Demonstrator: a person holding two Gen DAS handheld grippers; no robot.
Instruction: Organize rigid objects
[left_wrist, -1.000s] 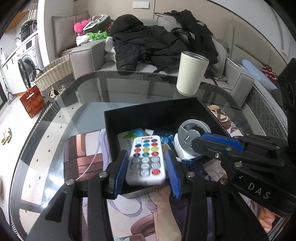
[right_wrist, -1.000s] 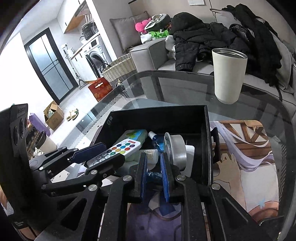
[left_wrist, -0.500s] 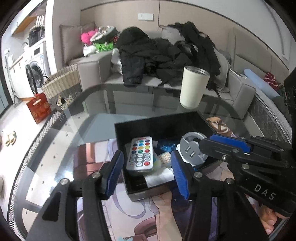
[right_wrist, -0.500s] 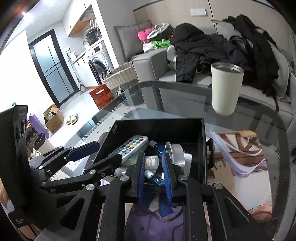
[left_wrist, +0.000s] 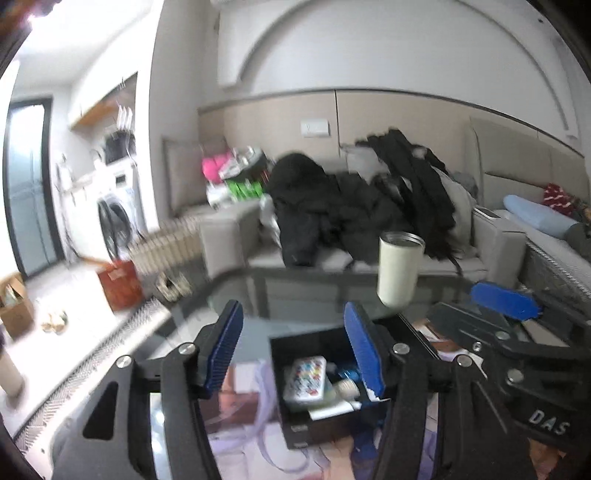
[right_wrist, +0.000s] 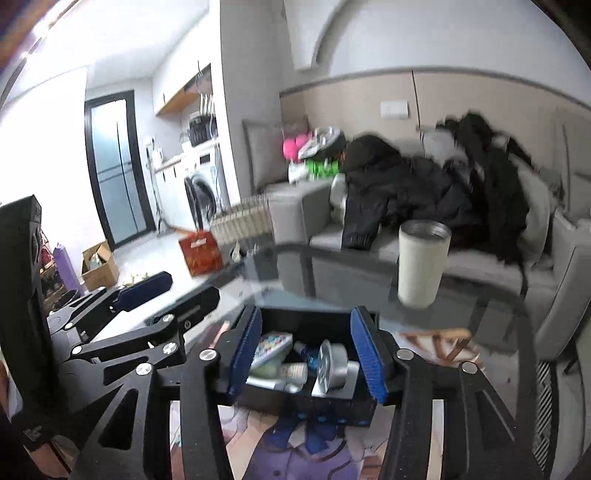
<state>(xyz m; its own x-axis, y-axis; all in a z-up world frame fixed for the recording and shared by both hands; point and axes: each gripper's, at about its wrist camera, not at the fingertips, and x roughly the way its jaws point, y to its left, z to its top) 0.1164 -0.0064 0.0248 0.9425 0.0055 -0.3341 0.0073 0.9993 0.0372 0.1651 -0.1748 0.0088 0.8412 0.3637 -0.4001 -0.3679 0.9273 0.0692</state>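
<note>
left gripper (left_wrist: 293, 350): jaws wide, empty
right gripper (right_wrist: 306, 349): jaws wide, empty
remote (left_wrist: 306, 377): inside black box (left_wrist: 317, 430), left side
tumbler (right_wrist: 421, 264): far right of box

The box (right_wrist: 325, 404) sits low in the frame's centre on the table (right_wrist: 461, 314), remote (right_wrist: 271, 347) inside at left, disc (right_wrist: 327, 363) at right. The cup (right_wrist: 421, 264) stands behind, upper right.

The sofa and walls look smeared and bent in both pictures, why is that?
Left wrist view: motion blur smears the sofa and basket, while the left tongs stay sharp. Right wrist view: the same blur on the cup. In both, the fisheye lens bends straight walls, and the window side glares white.
</note>
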